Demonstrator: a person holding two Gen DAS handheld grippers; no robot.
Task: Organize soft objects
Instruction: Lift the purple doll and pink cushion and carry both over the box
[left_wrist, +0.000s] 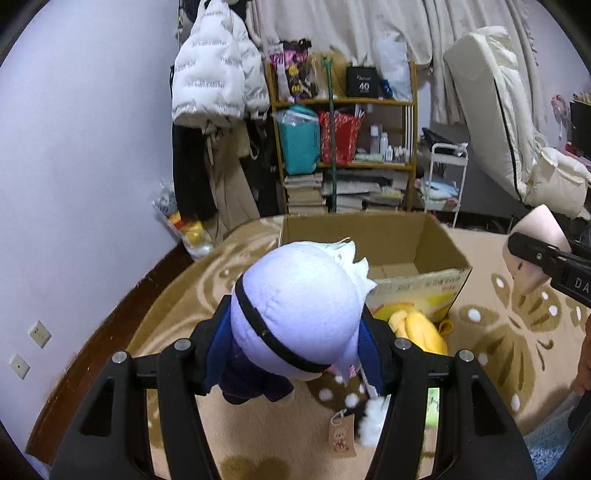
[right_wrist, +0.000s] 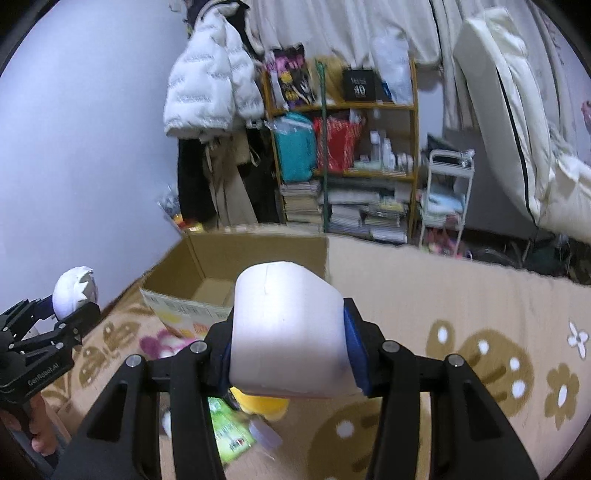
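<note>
My left gripper is shut on a plush doll with a pale lavender head, black band and dark blue clothes, held above the rug just in front of an open cardboard box. My right gripper is shut on a pale pink soft block, held above the rug near the same box. The right gripper and its block show at the right edge of the left wrist view; the left gripper with the doll shows at the left of the right wrist view. A yellow plush lies on the rug beside the box.
A beige flower-patterned rug covers the floor. A green packet and a small lid lie under my right gripper. Behind the box stand a loaded shelf, hanging coats, a white cart and a folded mattress.
</note>
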